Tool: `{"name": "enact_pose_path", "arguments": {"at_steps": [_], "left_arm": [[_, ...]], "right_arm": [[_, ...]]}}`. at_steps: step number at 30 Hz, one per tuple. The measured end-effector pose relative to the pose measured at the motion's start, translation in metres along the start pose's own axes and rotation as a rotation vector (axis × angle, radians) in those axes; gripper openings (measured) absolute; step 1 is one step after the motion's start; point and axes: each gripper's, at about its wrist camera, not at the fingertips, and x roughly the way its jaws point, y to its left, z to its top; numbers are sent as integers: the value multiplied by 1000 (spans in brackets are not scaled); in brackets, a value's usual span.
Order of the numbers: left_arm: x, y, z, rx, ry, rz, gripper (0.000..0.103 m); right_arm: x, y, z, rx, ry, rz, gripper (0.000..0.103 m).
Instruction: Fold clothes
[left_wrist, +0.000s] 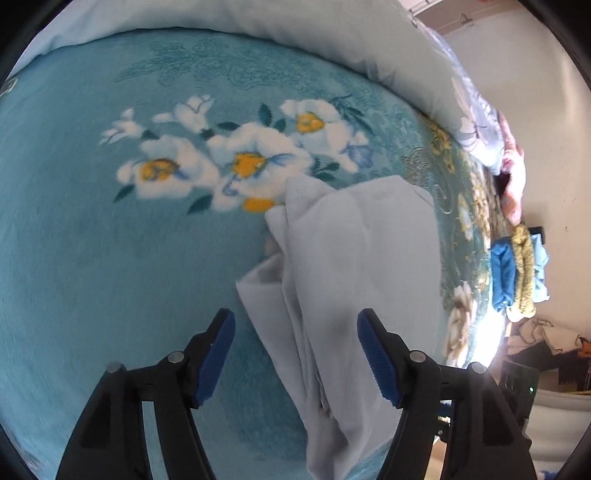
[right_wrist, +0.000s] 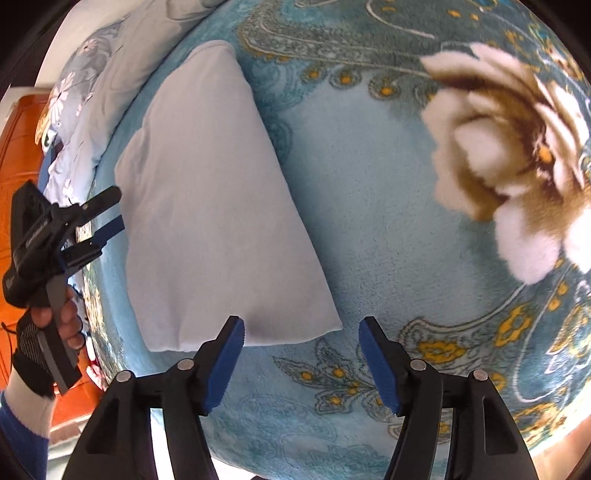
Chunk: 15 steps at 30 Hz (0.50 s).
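With both tools spread wide and holding nothing, the fold looks between grasps. A pale garment (right_wrist: 218, 206) lies partly folded on the bed blanket (right_wrist: 369, 206), the left tool (left_wrist: 295, 354) over its bunched edge, the right tool (right_wrist: 301, 354) near its corner. Next, I judge: pinch an edge.

No text, label, brand or number can be read in either view; faint pale lettering on the side of the black left gripper (right_wrist: 110, 214), at the right wrist frame's left edge, stays too blurred.
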Motion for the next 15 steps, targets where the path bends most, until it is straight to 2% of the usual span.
{"name": "enact_pose_path", "arguments": {"at_steps": [4,7,9,12,13,14,15], "left_arm": [[11,0,8,-14,31,-23,70],[16,1,11,-22,37,-41,70],[18,2,11,-46,32,-68,70],[21,2,11,-78,19,-90,69],[22,1,11,-84,13,-89,66],[24,1,11,-90,7,-88,55],[25,0,11,-98,3,-94,48]], "right_arm": [[3,2,1,2,-2,29,67],[2,3,1,6,-3,34,61],[2,1,2,15,7,42,42],[1,-1,2,15,22,51,24],[1,0,2,9,26,52,21],[0,1,3,3,30,54,18],[-1,4,4,-5,33,53,16]]}}
